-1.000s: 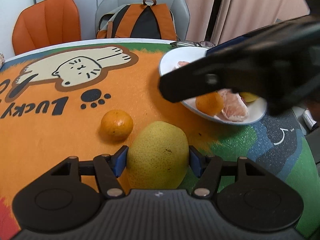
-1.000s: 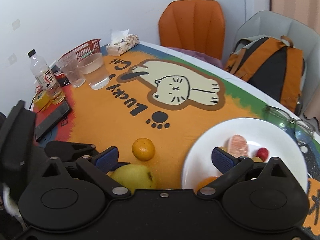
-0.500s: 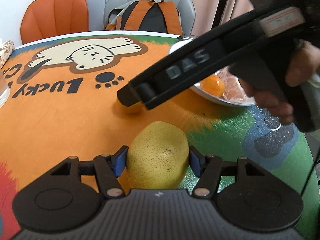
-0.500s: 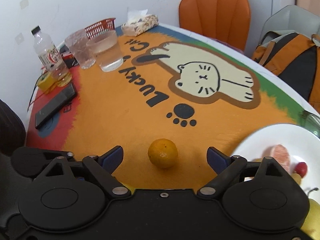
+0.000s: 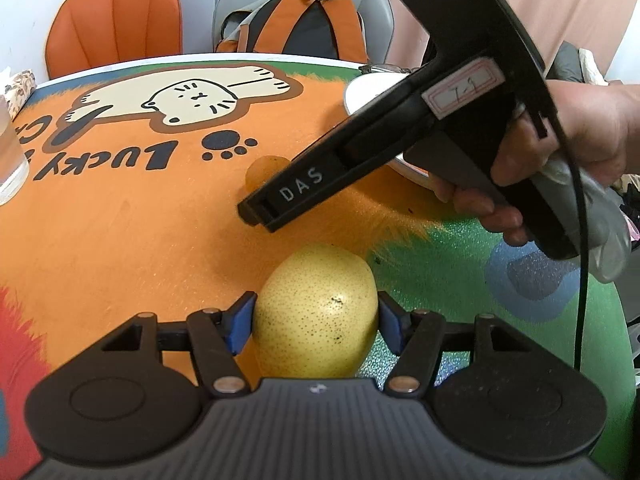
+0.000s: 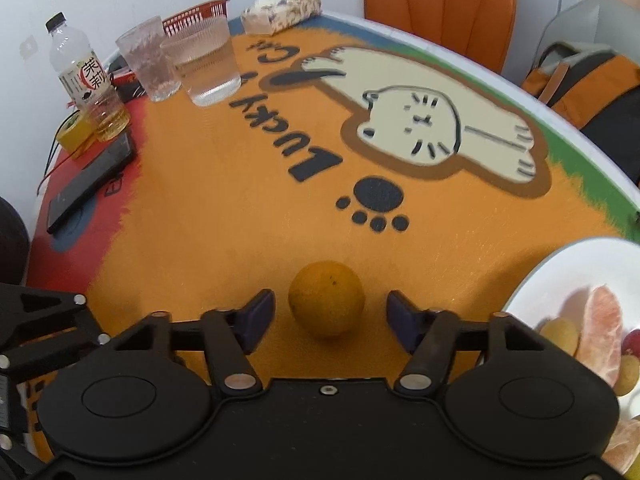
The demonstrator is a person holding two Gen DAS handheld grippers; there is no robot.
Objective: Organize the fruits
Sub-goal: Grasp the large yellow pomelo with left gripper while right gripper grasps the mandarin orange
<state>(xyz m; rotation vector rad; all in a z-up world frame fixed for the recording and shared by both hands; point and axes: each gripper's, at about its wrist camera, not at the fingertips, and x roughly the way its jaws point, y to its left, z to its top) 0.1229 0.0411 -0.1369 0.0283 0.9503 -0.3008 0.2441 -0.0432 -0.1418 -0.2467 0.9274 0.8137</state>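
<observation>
My left gripper (image 5: 316, 320) is shut on a yellow pear (image 5: 316, 308), held low over the cat-print table mat. A small orange (image 6: 326, 304) sits on the mat between the open jaws of my right gripper (image 6: 330, 314), with a gap on each side. In the left wrist view the right gripper's body crosses the middle and hides most of the orange (image 5: 262, 168). A white plate (image 6: 560, 276) at the right holds pomelo segments (image 6: 600, 336), small yellow fruits and a red grape. In the left wrist view only the plate's rim (image 5: 360, 92) shows.
Two glasses (image 6: 204, 60), a bottle (image 6: 84, 76), a phone (image 6: 90, 180), a red basket and a tissue pack (image 6: 280, 12) stand at the far left of the table. Chairs and an orange backpack (image 5: 308, 24) are behind the table. Eyeglasses lie by the plate.
My right gripper has swung left from over the plate and come down around the orange, jaws open. My left gripper has kept its hold on the pear and shifted a little.
</observation>
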